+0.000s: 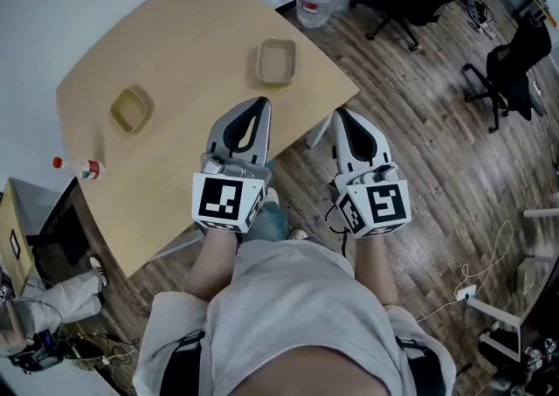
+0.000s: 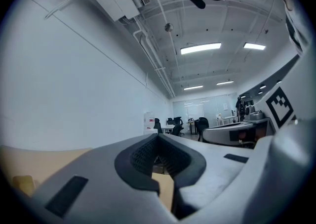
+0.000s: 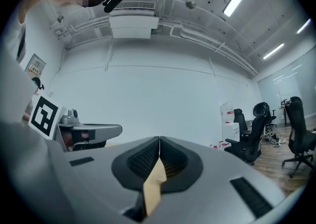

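The left claw (image 1: 259, 106) and right claw (image 1: 343, 114), both closed and empty, hovered mid-frame at the desk (image 1: 175, 53) edge. The nearest tray (image 1: 276, 62) sat upper centre; gripping its rim would need jaws parted first.

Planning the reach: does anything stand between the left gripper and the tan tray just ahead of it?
Nothing visible does. Only bare table lies between the left gripper and the tan tray; the other tray sits off to the left.
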`<action>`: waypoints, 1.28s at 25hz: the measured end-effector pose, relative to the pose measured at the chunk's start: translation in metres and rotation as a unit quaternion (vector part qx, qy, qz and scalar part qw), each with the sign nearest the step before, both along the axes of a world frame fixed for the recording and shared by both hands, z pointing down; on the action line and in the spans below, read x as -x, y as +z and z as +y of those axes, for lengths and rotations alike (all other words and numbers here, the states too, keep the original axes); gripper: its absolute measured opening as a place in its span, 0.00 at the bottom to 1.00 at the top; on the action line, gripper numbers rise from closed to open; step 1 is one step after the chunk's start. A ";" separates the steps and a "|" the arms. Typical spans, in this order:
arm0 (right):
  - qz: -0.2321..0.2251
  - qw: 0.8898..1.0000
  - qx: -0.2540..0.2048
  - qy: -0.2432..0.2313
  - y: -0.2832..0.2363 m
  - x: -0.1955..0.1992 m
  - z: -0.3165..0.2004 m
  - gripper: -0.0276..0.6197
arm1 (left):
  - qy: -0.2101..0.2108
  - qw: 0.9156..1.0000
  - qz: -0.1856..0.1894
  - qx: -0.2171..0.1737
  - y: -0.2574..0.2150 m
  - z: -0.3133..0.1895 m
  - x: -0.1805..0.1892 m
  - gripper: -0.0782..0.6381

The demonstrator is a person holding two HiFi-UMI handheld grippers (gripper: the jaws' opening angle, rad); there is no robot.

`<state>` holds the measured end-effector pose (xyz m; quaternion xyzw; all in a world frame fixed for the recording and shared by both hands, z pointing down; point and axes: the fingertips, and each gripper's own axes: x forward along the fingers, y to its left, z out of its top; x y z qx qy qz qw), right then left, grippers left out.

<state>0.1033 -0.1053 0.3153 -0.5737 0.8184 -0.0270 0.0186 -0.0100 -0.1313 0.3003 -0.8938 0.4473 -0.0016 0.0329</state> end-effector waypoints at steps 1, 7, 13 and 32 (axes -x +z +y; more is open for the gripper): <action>0.000 1.000 0.000 0.004 0.000 0.000 -0.006 0.06 | 0.004 1.000 0.000 0.001 0.000 -0.007 0.000 0.13; -0.003 1.000 0.002 0.023 -0.001 0.003 -0.042 0.06 | 0.023 1.000 0.000 0.001 -0.001 -0.047 0.001 0.13; 0.001 0.999 0.006 0.044 0.006 0.015 -0.084 0.06 | 0.044 0.999 0.001 0.004 0.005 -0.093 0.010 0.13; 0.011 0.996 0.056 0.064 0.034 0.023 -0.137 0.06 | 0.076 0.996 0.011 0.039 0.039 -0.147 0.005 0.13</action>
